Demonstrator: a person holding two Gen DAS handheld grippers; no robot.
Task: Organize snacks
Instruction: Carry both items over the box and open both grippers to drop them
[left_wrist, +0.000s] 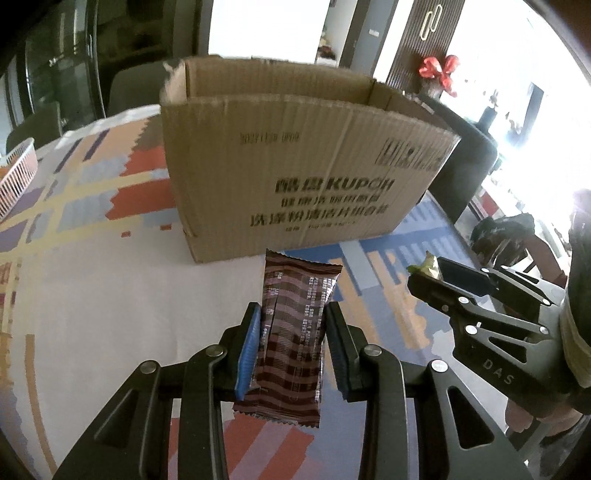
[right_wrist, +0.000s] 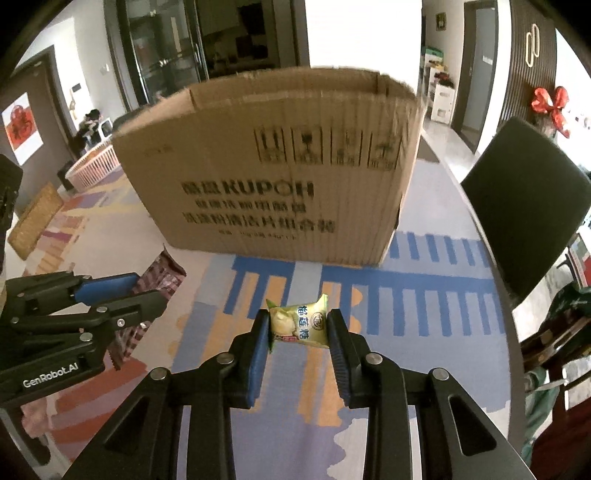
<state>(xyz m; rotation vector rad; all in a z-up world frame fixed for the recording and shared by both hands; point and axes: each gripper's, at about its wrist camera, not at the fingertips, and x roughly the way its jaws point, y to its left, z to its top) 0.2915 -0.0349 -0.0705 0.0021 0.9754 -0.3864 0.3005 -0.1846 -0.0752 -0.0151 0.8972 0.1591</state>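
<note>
My left gripper (left_wrist: 291, 314) is shut on a long brown striped snack packet (left_wrist: 293, 332) and holds it upright above the table, in front of the open cardboard box (left_wrist: 295, 162). My right gripper (right_wrist: 298, 321) is shut on a small green-yellow candy packet (right_wrist: 300, 322), also in front of the box (right_wrist: 273, 166). The right gripper shows in the left wrist view (left_wrist: 428, 271) with the candy's tip (left_wrist: 426, 264). The left gripper (right_wrist: 140, 284) with the brown packet (right_wrist: 162, 280) shows at the left of the right wrist view.
The box stands on a table with a patterned cloth (left_wrist: 92, 280). A pink-white basket (left_wrist: 16, 173) sits at the table's far left, also in the right wrist view (right_wrist: 94, 168). A dark chair (right_wrist: 528, 206) stands at the right table edge.
</note>
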